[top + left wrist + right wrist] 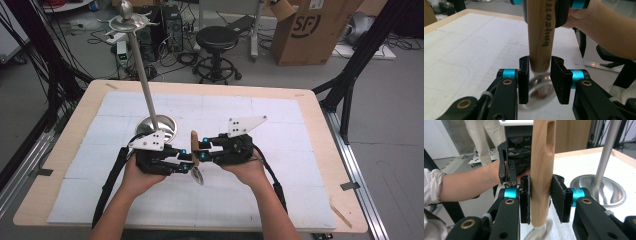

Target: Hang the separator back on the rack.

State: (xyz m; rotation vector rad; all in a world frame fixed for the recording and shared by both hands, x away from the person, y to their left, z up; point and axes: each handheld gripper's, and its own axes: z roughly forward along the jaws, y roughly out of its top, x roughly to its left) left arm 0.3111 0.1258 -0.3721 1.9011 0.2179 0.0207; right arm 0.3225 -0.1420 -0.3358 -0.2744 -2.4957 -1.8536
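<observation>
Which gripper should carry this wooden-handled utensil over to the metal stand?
Probably left. The left gripper sits beside the metal stand and clamps the wooden handle low, near the metal ring, leaving the slotted top free. The right gripper grips higher, farther away.

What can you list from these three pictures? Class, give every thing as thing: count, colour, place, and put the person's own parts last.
Wooden-handled utensil: one, light wood with a metal end, upright between both grippers at the table's middle.
Metal stand: one, silver, round base on the mat, tall pole with hooks on top, behind the left gripper.
Mat: one, white, covering the table.
Table: one, light wood.
Stool: one, black, on the floor behind the table.
Cardboard box: one, brown, floor at the far right.
Left gripper: one, black with blue, jaws around the handle's lower end.
Right gripper: one, black with blue, shut on the handle.
Hands: two, holding the grippers.
</observation>
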